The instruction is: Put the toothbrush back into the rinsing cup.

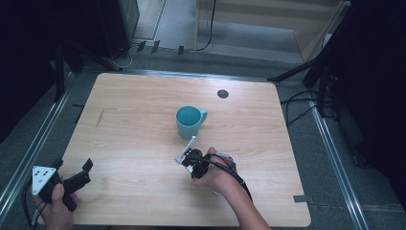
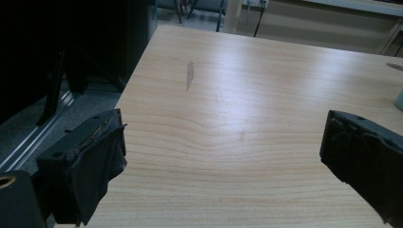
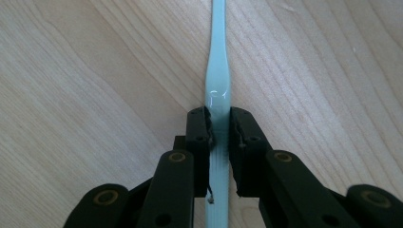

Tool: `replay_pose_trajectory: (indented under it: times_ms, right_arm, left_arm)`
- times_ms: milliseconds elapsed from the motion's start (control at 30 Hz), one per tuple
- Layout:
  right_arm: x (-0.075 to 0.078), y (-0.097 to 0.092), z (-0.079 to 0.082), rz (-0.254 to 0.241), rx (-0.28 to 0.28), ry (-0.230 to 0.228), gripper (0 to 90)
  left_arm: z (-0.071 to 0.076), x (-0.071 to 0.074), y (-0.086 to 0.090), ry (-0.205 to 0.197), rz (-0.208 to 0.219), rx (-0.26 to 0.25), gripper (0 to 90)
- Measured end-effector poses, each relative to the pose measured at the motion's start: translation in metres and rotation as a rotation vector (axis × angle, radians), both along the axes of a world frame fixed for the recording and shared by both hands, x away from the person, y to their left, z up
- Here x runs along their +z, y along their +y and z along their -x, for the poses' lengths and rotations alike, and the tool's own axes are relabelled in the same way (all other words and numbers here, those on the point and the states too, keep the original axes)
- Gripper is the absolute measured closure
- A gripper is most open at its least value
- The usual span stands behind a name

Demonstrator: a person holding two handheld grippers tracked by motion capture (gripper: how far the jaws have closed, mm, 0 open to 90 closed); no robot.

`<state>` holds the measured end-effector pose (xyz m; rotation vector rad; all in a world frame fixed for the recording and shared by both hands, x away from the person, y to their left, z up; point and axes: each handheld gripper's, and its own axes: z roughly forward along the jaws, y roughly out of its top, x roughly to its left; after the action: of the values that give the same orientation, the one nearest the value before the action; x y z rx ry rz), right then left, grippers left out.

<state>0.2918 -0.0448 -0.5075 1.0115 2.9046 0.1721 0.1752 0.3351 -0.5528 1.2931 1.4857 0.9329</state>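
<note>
A teal mug (image 1: pixel 189 122) stands upright near the middle of the wooden table (image 1: pixel 143 96). Just in front of it a slim pale blue handle (image 1: pixel 190 143), like a toothbrush's, lies flat and points toward the mug. My right gripper (image 1: pixel 187 158) is shut on this handle; in the right gripper view both pads press its sides (image 3: pixel 219 126), and the handle (image 3: pixel 217 71) runs away over the wood. My left gripper (image 1: pixel 74 167) rests at the table's near left corner. Its jaws stand wide apart (image 2: pixel 223 133) with bare table between them.
A dark round grommet (image 1: pixel 222 93) sits in the tabletop at the back right. A dark scuff (image 1: pixel 99 118) marks the left side of the table. Stand legs and cables lie on the floor beyond the far and right edges.
</note>
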Motion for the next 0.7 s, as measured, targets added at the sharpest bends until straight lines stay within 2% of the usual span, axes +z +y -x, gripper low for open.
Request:
replay_pose_trajectory:
  times_ms: [67, 167, 200, 233, 367, 400, 467, 600, 700]
  right_arm:
    - [0.0, -0.001, 0.0, -0.007, -0.002, 0.0, 79.4]
    - [0.003, -0.003, -0.001, -0.047, -0.015, -0.008, 80.0]
    - [0.006, -0.005, -0.002, -0.068, -0.021, -0.022, 80.1]
    - [0.009, -0.006, -0.003, -0.087, -0.023, -0.033, 84.3]
    - [0.023, -0.012, -0.007, -0.191, -0.064, -0.075, 84.9]
    - [0.023, -0.012, -0.007, -0.191, -0.064, -0.075, 84.9]
    - [0.029, -0.016, -0.008, -0.229, -0.074, -0.095, 85.0]
    - [0.033, -0.018, -0.009, -0.239, -0.078, -0.121, 85.0]
    - [0.039, -0.022, -0.01, -0.286, -0.088, -0.14, 85.1]
  left_arm:
    - [0.0, 0.0, 0.0, 0.001, -0.001, 0.0, 1.4]
    - [0.0, 0.0, 0.0, 0.002, -0.003, -0.001, 1.4]
    - [0.0, 0.0, 0.0, 0.001, -0.002, -0.001, 1.4]
    - [0.0, 0.0, 0.0, 0.001, -0.002, -0.001, 1.4]
    - [0.0, 0.0, 0.0, 0.002, -0.004, -0.001, 1.4]
    - [0.0, 0.0, 0.0, 0.002, -0.004, -0.001, 1.4]
    - [0.0, 0.0, 0.0, 0.001, -0.005, -0.001, 1.4]
    - [0.0, 0.0, 0.0, 0.002, -0.004, -0.001, 1.4]
    - [0.0, 0.0, 0.0, 0.004, -0.007, -0.002, 1.4]
